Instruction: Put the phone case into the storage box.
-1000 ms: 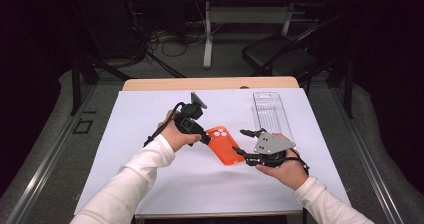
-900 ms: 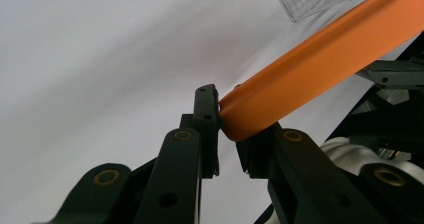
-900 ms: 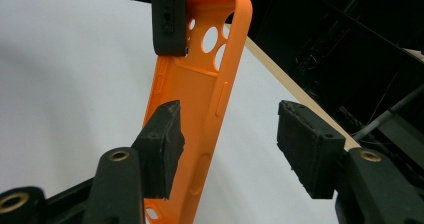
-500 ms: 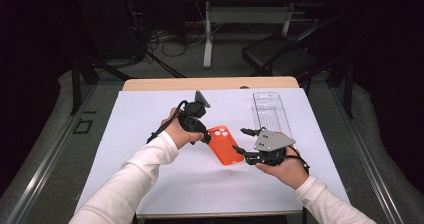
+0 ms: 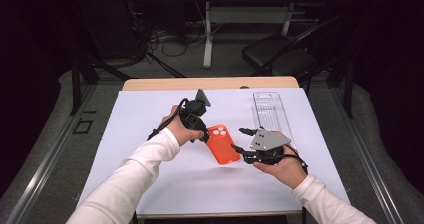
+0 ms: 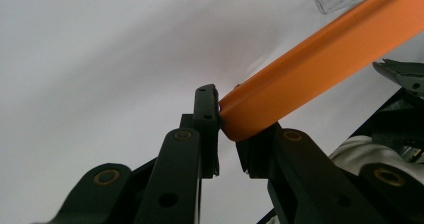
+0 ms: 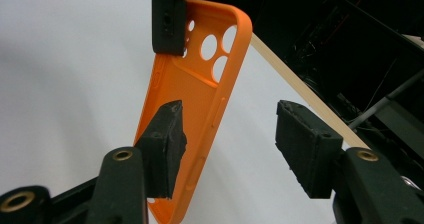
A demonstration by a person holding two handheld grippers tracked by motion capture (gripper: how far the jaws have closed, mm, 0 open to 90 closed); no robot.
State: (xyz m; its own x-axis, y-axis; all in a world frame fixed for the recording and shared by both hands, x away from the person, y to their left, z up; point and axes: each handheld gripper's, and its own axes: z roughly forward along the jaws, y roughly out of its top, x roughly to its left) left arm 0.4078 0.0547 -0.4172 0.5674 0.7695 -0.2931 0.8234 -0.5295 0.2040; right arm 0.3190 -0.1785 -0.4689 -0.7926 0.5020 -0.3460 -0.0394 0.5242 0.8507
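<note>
The left tool (image 5: 204,133) clamps the orange phone case (image 5: 223,144) by its camera end, holding it clear of the table (image 5: 150,109), while the right tool (image 5: 240,145), half open, brackets its other end without pinching, seemingly to take it.

My phone case (image 5: 223,144): orange, matt, rubbery-smooth | my tongs' pads (image 7: 305,139): black, rough-grained | table cover (image 5: 150,109): white, matt, paper-like | tray (image 5: 270,113): clear glossy ribbed plastic | table edge (image 5: 210,83): wood
</note>
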